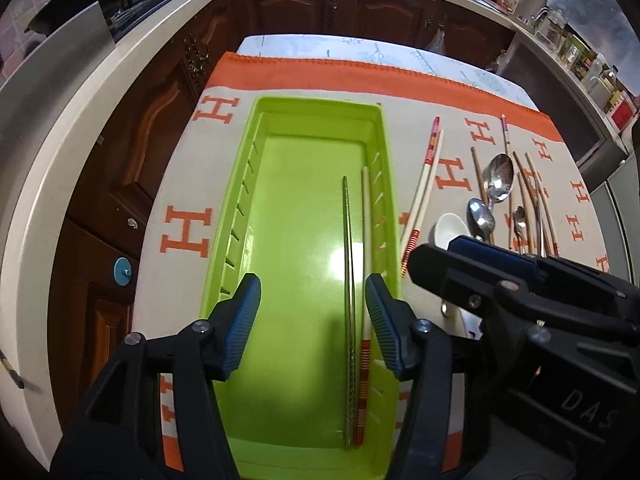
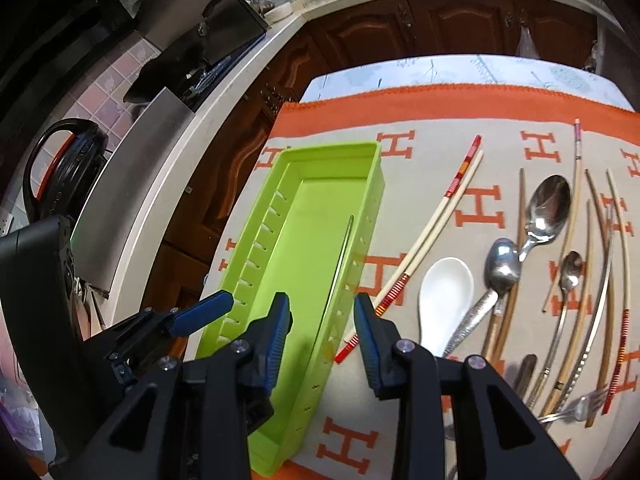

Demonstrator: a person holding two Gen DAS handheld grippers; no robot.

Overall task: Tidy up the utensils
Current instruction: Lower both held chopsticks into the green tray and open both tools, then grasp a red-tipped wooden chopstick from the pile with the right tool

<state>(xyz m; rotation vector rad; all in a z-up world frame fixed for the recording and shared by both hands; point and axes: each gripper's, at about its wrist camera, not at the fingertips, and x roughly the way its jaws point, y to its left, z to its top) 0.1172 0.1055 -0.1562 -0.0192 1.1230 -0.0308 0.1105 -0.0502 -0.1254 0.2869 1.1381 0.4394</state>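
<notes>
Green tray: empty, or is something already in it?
Not empty. The green tray holds two chopsticks along its right wall, one metal and one pale with a red-striped end; the rest of its floor is bare.

Green tray [image 1: 256, 152] — two chopsticks [image 1: 356, 264] inside

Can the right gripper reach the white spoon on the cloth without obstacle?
Probably yes. The right gripper is open and empty, and the white spoon lies just beside it on the cloth, bowl uncovered. Only a metal spoon lies close alongside.
</notes>
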